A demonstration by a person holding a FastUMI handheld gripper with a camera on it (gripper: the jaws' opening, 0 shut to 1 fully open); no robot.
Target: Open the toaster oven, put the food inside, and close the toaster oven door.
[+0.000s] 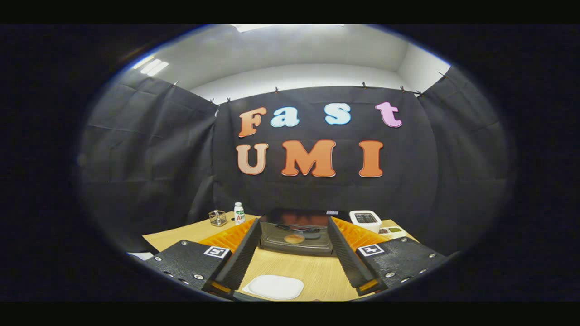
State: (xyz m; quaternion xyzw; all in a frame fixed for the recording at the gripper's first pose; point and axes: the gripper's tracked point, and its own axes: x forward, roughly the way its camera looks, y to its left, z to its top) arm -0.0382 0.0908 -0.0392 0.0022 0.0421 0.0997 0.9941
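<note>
The toaster oven point(297, 244) stands on the wooden table point(312, 274) just beyond my fingertips, its black glossy top facing up. Its glass door looks shut, with the dark handle along its upper edge. A round brown piece of food point(294, 238) shows through the glass, inside the oven. My gripper point(294, 222) is open, its black ribbed fingers point(244, 253) spread wide to either side of the oven front and touching nothing. An empty white plate point(273, 286) lies on the table between the fingers, close to their base.
Left of the oven at the back of the table are a small clear glass cube point(217, 218) and a white bottle point(239, 213). To the oven's right sits a white box-shaped device point(365, 220), with small dishes point(392, 230) beside it. Black cloth walls enclose the table.
</note>
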